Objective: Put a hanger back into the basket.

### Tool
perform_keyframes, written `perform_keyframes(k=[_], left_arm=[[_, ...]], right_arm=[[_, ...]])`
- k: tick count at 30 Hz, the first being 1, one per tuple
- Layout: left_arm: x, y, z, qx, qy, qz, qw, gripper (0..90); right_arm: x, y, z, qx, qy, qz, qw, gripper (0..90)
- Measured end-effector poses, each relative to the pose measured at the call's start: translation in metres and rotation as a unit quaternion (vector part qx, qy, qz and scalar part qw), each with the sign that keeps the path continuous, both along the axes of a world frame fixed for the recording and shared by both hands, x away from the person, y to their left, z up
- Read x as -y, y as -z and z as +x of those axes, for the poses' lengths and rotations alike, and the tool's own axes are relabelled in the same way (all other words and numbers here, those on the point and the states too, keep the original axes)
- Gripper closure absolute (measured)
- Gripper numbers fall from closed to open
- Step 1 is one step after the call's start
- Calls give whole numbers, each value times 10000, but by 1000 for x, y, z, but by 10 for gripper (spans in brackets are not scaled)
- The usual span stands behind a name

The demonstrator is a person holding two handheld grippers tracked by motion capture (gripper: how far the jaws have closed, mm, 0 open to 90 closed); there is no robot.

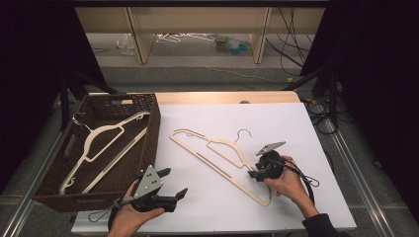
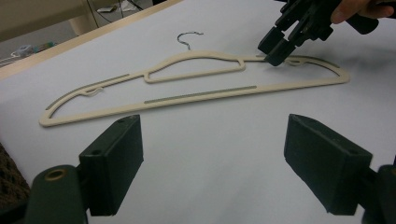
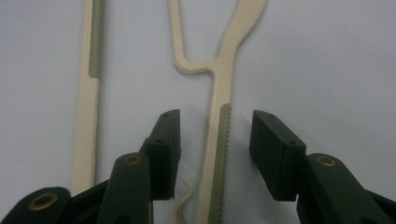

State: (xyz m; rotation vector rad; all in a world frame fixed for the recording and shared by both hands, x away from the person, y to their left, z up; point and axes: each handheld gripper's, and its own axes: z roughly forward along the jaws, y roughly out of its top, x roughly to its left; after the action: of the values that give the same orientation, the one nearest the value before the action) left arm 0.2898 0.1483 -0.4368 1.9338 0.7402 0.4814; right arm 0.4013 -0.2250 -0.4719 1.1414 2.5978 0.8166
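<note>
your right gripper (image 3: 212,154) straddles the cream hanger (image 1: 217,158) shoulder bar on the white table (image 1: 296,123), jaws spread, pads not touching; left gripper (image 2: 210,163) spread, empty.

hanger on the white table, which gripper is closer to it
Right. The right gripper straddles the shoulder bar of the hanger without pressing on it. The left gripper hovers open near the table's front edge, well short of the hanger.

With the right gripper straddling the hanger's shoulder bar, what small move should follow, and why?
Probably close the right gripper on the hanger: the bar lies between its pads, gaps on both sides, flat on the white table. The left gripper hangs open nearby.
</note>
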Motion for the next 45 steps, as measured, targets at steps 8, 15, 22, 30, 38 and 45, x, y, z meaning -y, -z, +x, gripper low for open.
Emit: perform_keyframes(k=[8, 15, 22, 30, 38, 45], left_arm=[[0, 1, 0, -12, 43, 14, 10000, 197], [0, 2, 0, -27, 28, 35, 10000, 199], [1, 3, 1, -76, 20, 1, 10000, 201], [1, 3, 1, -50, 42, 36, 10000, 203], [0, 3, 1, -55, 39, 42, 10000, 205], [0, 3, 1, -80, 39, 12, 10000, 207]], right_arm=[[2, -1, 0, -1, -50, -121, 9999, 662], [-3, -3, 1, -38, -90, -371, 9993, 688], [-5, -5, 1, -128, -97, -429, 9989, 725], [-7, -5, 3, -266, 104, -375, 9989, 725], [-11, -6, 0, -295, 169, -518, 9981, 783], [-9, -7, 0, -276, 77, -485, 9984, 788]])
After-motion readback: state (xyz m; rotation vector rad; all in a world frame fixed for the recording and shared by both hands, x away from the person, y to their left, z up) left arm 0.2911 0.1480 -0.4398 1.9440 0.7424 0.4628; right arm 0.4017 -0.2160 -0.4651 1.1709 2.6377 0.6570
